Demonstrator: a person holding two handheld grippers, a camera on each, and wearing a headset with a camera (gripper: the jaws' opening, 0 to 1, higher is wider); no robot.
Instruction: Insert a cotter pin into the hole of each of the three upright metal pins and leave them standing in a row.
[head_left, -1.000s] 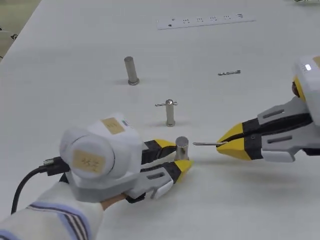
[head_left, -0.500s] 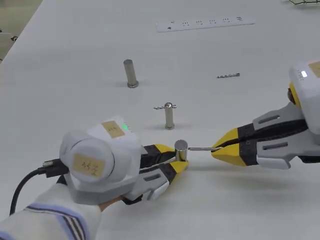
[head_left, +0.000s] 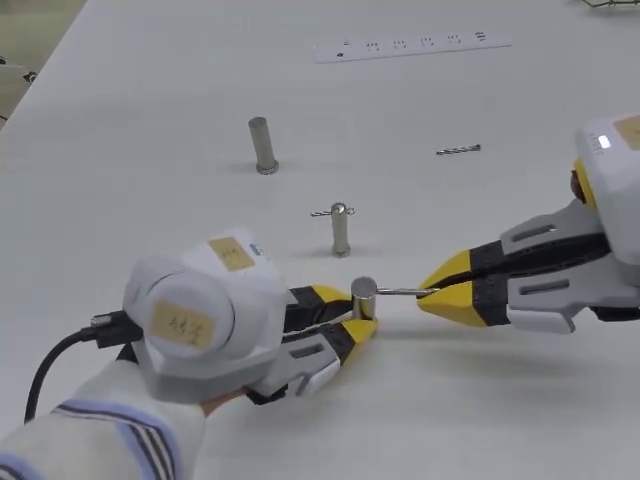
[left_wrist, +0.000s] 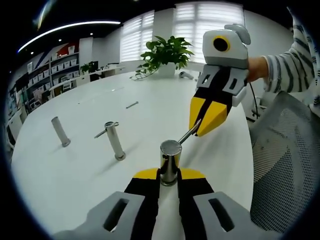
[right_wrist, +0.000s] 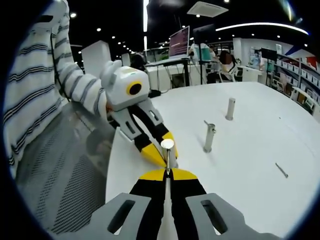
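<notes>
Left gripper (head_left: 360, 314) clamps a shiny upright pin (head_left: 363, 290); right gripper (head_left: 430, 292) pinches a thin cotter pin (head_left: 400, 291).

We see smooth, shiny metal on the near pin (head_left: 364, 294), the middle pin (head_left: 340, 235) and the far pin (head_left: 262, 145). The table (head_left: 150, 120) looks matt and smooth to us.

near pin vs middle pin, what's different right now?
The middle pin already has a cotter pin through its top; the near pin only has a second cotter pin at its side, held by the right gripper. The near pin is clamped in the left gripper; the middle pin stands free. Both are upright.
</notes>
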